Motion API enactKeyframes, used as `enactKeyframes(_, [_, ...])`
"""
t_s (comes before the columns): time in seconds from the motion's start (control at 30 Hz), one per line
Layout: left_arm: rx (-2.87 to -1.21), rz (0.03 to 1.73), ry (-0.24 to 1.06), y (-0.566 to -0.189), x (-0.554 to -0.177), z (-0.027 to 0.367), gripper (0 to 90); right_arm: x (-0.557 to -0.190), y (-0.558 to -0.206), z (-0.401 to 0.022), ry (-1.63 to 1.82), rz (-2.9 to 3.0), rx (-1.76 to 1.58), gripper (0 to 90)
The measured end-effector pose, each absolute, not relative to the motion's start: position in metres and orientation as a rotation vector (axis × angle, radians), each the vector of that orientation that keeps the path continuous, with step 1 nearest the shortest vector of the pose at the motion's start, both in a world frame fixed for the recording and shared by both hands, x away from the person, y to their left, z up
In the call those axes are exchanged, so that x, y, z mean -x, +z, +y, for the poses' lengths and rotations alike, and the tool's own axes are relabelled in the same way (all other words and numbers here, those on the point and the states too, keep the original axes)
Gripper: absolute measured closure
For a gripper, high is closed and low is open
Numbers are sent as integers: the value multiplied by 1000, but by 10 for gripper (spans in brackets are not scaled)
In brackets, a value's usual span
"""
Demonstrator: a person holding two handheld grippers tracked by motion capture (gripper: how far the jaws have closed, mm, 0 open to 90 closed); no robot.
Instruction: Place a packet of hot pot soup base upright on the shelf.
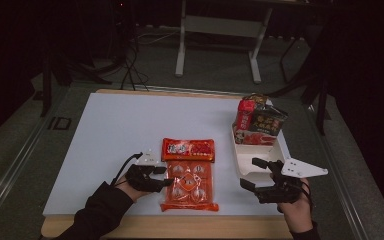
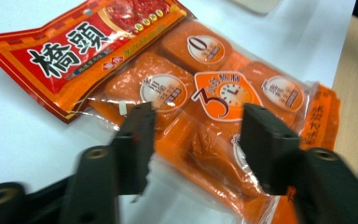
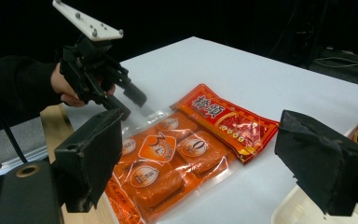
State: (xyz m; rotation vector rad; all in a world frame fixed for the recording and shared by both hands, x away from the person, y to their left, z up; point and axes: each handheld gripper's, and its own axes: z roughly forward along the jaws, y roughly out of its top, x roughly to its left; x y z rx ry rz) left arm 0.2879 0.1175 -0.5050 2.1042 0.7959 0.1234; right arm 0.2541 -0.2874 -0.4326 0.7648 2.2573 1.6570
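An orange and red sealed food packet (image 1: 189, 172) lies flat on the white table top, its red header at the far end. My left gripper (image 1: 164, 176) is at the packet's left edge, jaws apart. In the left gripper view the packet (image 2: 205, 93) lies just beyond the open gripper (image 2: 199, 121), and neither pad presses on it. In the right gripper view the left gripper (image 3: 129, 105) hovers by the clear rim of the packet (image 3: 182, 149). My right gripper (image 1: 249, 172) stands open right of the packet with nothing between its fingers (image 3: 200, 135).
A white tray (image 1: 237, 160) sits at the right, just beyond the right gripper. It holds a red snack pack (image 1: 245, 115) and a dark one (image 1: 269, 121) at its far end. The table's wooden front edge (image 1: 180, 225) runs close to both hands.
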Motion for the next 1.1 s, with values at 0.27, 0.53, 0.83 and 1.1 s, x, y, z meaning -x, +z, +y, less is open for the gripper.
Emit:
enactKeyframes(0.27, [-2072,852,127,-500,-298,119,292,-254,-432,-289,1668,2240,-771,181])
enactKeyframes(0.53, [-2032,877,154,-504,-307,118,104,-254,-432,-290,1675,2222,-747,181])
enactKeyframes(0.83, [-1961,889,205,-505,-324,123,68,-251,-433,-285,1638,2217,-700,167])
enactKeyframes(1.1, [-2013,969,172,-509,-342,124,150,-248,-434,-279,1587,2228,-667,142])
